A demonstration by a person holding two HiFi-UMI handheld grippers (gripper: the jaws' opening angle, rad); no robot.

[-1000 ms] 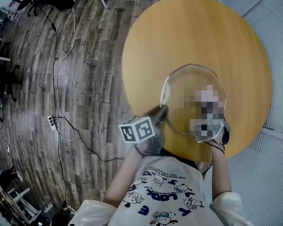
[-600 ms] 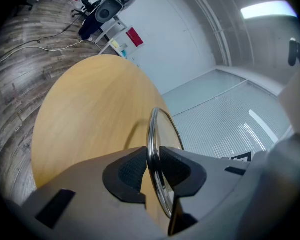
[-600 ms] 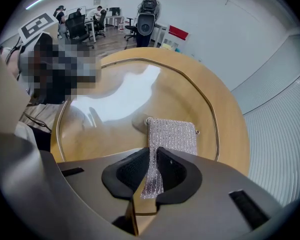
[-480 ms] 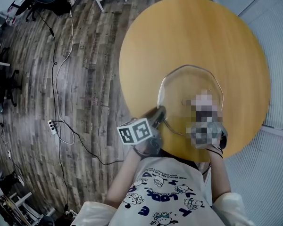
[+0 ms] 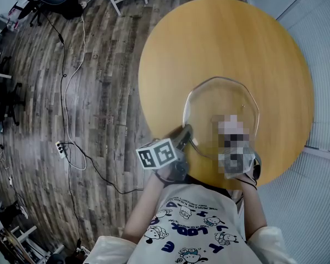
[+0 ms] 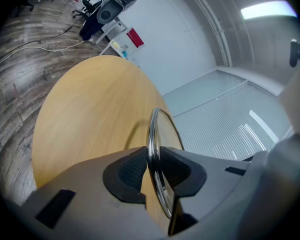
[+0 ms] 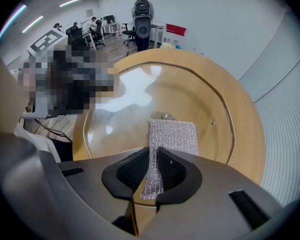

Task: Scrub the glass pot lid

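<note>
Glass pot lid (image 5: 223, 114) up over 5 o'clock part of tabletop (image 5: 209, 43). My left tool (image 6: 152, 166) clamped on lid rim at 8 o'clock, I judge to brace it. My right tool (image 7: 152, 171) pinches silver mesh scrubber (image 7: 173, 136), laid against glass for scrubbing.

Head camera stares steeply down on the surface (image 5: 225, 43); left claw (image 6: 154, 166) and right claw (image 7: 153, 170) cameras ride close above it, sharing the lid (image 7: 200, 99).
</note>
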